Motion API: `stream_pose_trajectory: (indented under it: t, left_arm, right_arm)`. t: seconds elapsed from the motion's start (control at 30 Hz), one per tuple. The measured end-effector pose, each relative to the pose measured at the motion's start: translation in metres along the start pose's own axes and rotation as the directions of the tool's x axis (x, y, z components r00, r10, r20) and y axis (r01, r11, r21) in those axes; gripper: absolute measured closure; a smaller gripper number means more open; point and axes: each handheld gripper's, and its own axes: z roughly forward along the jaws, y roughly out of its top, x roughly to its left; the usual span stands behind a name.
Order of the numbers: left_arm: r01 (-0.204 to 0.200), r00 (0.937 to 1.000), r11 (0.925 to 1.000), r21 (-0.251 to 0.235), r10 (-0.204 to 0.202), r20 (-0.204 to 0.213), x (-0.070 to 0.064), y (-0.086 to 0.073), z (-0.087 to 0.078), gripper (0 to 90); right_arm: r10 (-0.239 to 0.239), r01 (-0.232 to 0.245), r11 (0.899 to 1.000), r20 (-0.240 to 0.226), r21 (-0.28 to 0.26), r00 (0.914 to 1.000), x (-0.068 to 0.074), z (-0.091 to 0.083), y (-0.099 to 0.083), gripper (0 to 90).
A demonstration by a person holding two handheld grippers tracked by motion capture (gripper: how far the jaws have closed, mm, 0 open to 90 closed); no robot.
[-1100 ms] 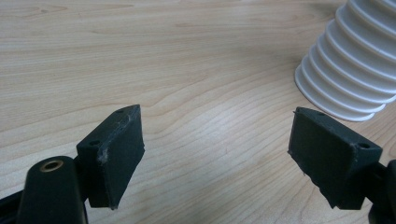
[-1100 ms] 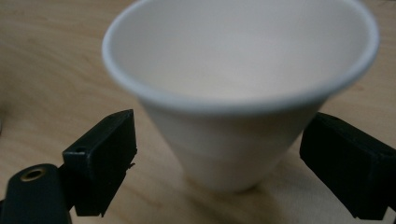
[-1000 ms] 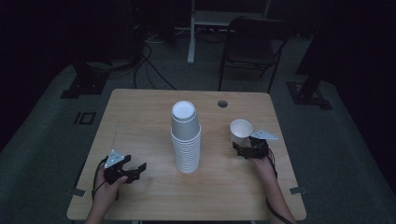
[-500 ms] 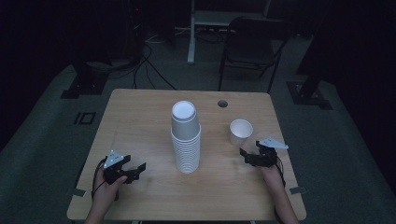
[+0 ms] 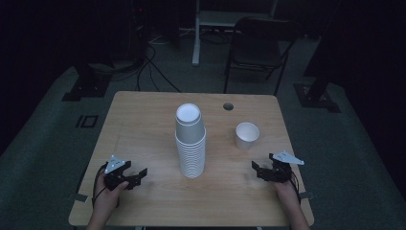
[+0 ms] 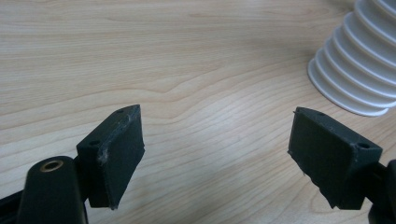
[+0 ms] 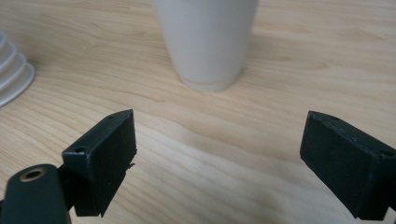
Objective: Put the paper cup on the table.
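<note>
Item: tall stack of white paper cups [image 5: 190, 143], nested mouth-down, ribbed with overlapping rims, standing at the centre of the bench [image 5: 143, 115]; the number of cups in it is too dim to count exactly, perhaps a dozen or more. Item: single white cup [image 5: 247, 135], one only, upright with mouth open upward, at about 2 o'clock from the stack and apart from it; in the right gripper view it stands directly ahead of the jaws, not touched. Item: bench, one, light wood grain, with one round cable hole [image 5: 228, 106] near its far edge. Item: left hand-held gripper [image 5: 136, 175], at 8 o'clock from the stack, jaws spread wide over bare wood, nothing between them. Item: right hand-held gripper [image 5: 258, 170], at 4 o'clock from the stack, jaws likewise spread, empty. Beyond the bench: one dark chair [image 5: 258, 43] on the floor.
</note>
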Motion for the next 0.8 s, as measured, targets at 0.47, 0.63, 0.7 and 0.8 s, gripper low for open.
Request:
stream_pose_trajectory:
  t: [0.47, 0.63, 0.7, 0.8]
  left_arm:
    - [0.035, 0.9978, 0.9984, 0.044, -0.032, -0.058, 0.01, -0.007, -0.002, 18.7]
    - [0.065, 0.9942, 0.9968, 0.047, -0.061, -0.089, 0.016, -0.011, -0.006, 18.7]
    - [0.066, 0.9917, 0.9966, 0.05, -0.06, -0.114, 0.018, -0.012, -0.008, 18.8]
    - [0.092, 0.9872, 0.9945, 0.05, -0.085, -0.135, 0.021, -0.015, -0.011, 18.7]
  right_arm:
    - [0.028, -0.031, 0.999, 0.098, 0.02, 0.9947, -0.007, -0.026, -0.019, 10.3]
    - [0.017, -0.022, 0.999, 0.142, 0.037, 0.9898, -0.011, -0.034, -0.024, 10.3]
    - [0.007, -0.015, 0.999, 0.17, 0.048, 0.9855, -0.013, -0.037, -0.026, 10.3]
    - [0.012, -0.028, 0.997, 0.219, 0.071, 0.9757, -0.016, -0.04, -0.028, 10.3]
